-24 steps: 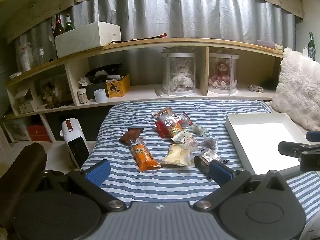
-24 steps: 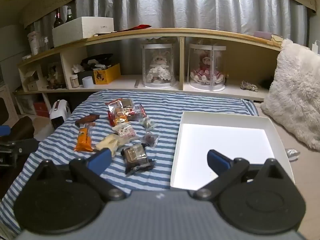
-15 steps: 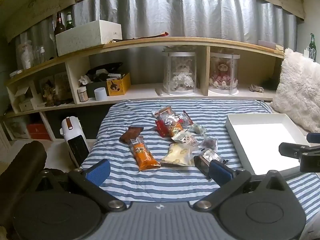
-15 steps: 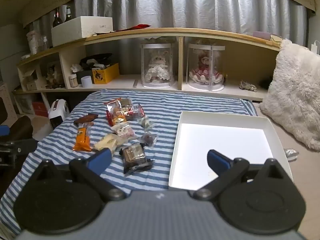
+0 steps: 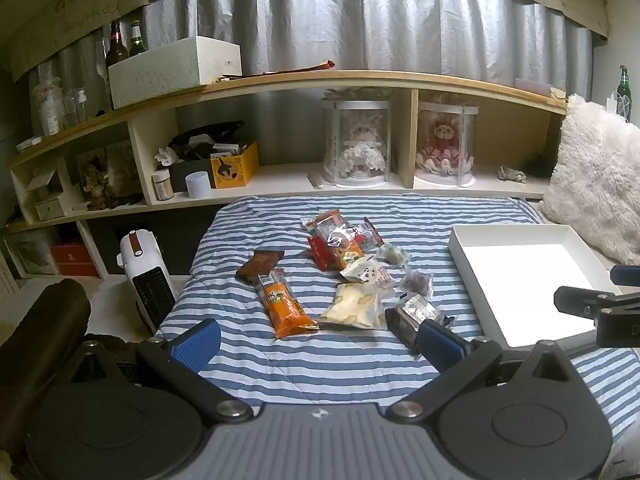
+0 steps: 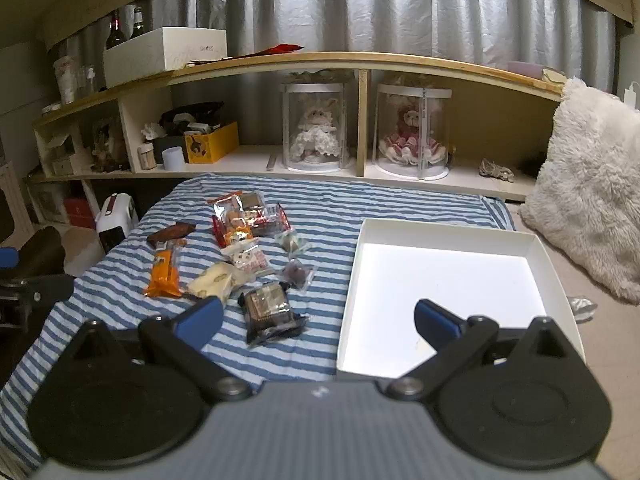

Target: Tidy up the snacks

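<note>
Several wrapped snacks lie in a loose cluster on a blue-and-white striped cloth [image 5: 320, 364]: an orange packet [image 5: 284, 304], a brown bar [image 5: 259, 265], a pale yellow packet [image 5: 354, 306], a dark packet [image 6: 269, 312] and a red-and-clear pile [image 5: 340, 240]. An empty white tray [image 6: 444, 280] sits to their right. My left gripper [image 5: 318, 342] is open and empty, hovering near the cloth's front edge. My right gripper [image 6: 318, 318] is open and empty, above the gap between the dark packet and the tray. It also shows at the right edge of the left wrist view [image 5: 592, 306].
A long wooden shelf [image 5: 360, 80] runs behind the cloth, with two dolls in clear cases [image 5: 360, 144] and boxes. A white heater [image 5: 146, 276] stands on the floor left of the cloth. A fluffy white cushion [image 6: 588, 208] lies right of the tray.
Both views have drifted only slightly; the right gripper has eased a little forward. Nothing was taken hold of or moved.
</note>
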Demonstrator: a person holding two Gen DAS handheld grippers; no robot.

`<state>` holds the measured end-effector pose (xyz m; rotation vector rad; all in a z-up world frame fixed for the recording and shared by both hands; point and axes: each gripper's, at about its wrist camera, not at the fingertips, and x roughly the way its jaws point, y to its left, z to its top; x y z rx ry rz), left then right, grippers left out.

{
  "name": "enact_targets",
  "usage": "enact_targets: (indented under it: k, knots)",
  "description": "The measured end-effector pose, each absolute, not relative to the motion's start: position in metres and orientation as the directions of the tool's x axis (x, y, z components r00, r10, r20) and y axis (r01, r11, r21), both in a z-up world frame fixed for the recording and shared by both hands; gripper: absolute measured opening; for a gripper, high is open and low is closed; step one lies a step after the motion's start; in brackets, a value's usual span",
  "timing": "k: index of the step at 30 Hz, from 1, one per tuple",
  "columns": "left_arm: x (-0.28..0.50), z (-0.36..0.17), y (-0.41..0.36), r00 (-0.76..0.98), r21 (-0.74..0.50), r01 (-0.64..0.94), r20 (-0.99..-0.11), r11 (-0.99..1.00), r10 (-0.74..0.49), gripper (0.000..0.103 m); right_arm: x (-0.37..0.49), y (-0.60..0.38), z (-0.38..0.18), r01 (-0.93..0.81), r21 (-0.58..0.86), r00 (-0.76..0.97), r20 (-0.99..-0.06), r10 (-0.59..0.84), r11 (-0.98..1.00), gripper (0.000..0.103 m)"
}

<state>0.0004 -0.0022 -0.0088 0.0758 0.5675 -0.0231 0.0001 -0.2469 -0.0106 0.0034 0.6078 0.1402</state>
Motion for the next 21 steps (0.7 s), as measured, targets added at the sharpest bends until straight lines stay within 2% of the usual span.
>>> enact_targets:
  k: [21]
  knots:
    - [0.0013, -0.0104, -0.0053, 0.838, 0.066, 0.044, -0.546, 0.997, -0.001, 0.103, 0.0018, -0.2474, -0.0109, -0.133, 0.043, 0.803, -0.581, 0.133, 0.99, 0.102]
